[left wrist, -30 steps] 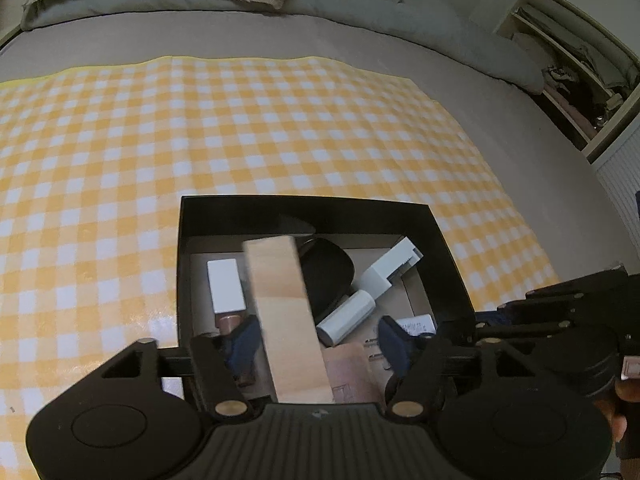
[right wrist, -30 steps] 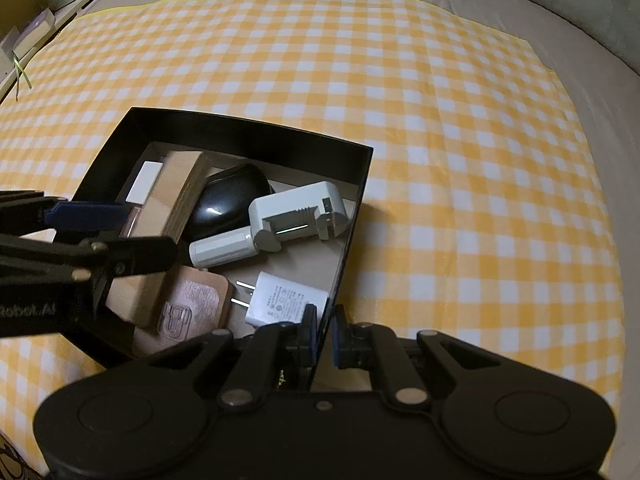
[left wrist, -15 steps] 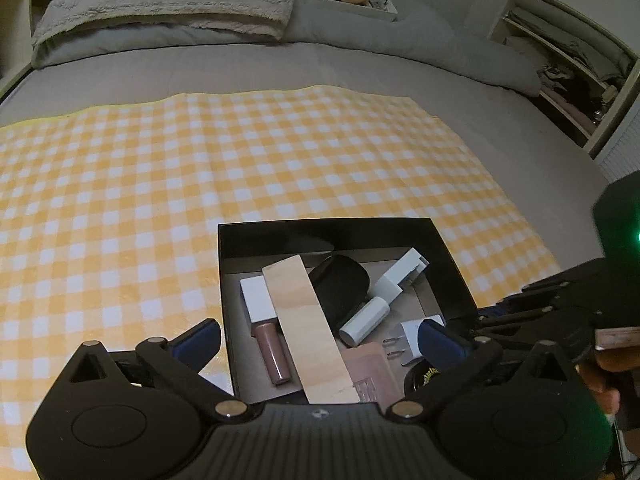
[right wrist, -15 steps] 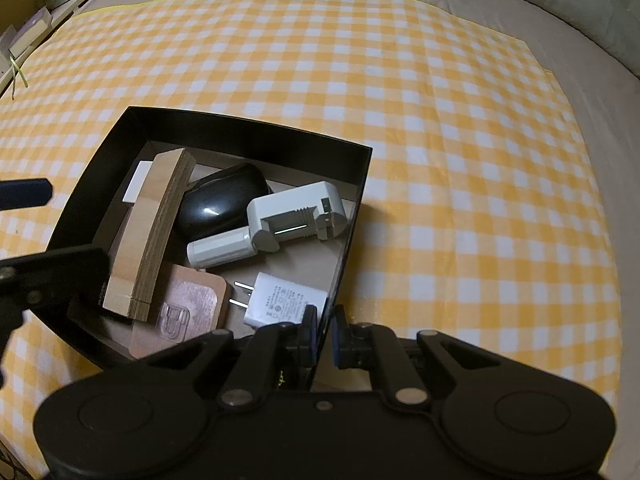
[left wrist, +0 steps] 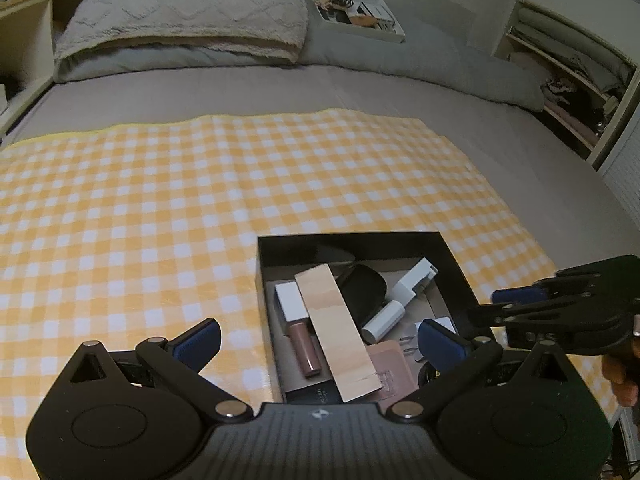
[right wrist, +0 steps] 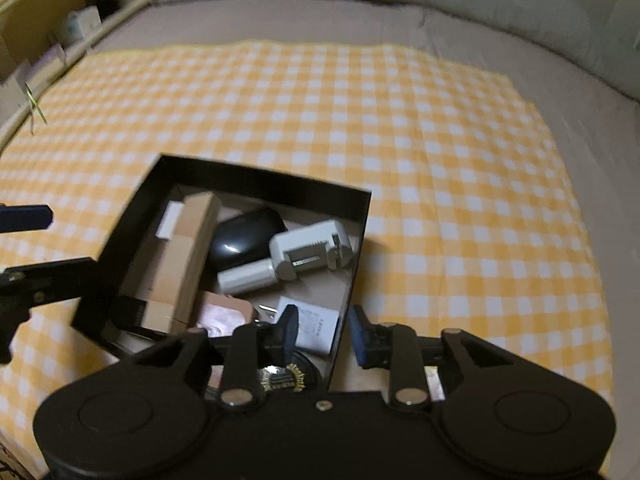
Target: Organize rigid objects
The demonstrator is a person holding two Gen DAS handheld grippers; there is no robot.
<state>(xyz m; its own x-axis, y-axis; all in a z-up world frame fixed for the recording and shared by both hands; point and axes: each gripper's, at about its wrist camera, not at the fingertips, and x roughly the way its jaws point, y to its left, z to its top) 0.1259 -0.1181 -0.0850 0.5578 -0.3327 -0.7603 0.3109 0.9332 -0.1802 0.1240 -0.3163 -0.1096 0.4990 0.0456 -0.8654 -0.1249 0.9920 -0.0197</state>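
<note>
Released by the left gripper (left wrist: 318, 338), now spread wide and empty, the wooden block (left wrist: 336, 328) lies in the black box (left wrist: 348, 238); the right gripper (right wrist: 322, 334) is opening off the box wall, so packing looks finished.

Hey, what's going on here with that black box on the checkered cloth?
A person is sorting small items into a black box on a yellow checkered cloth. The wooden block, a black oval case, a white charger and other bits lie inside. The left tool is wide open above the box, holding nothing. The right tool is opening, its fingers either side of the box's near wall.
</note>
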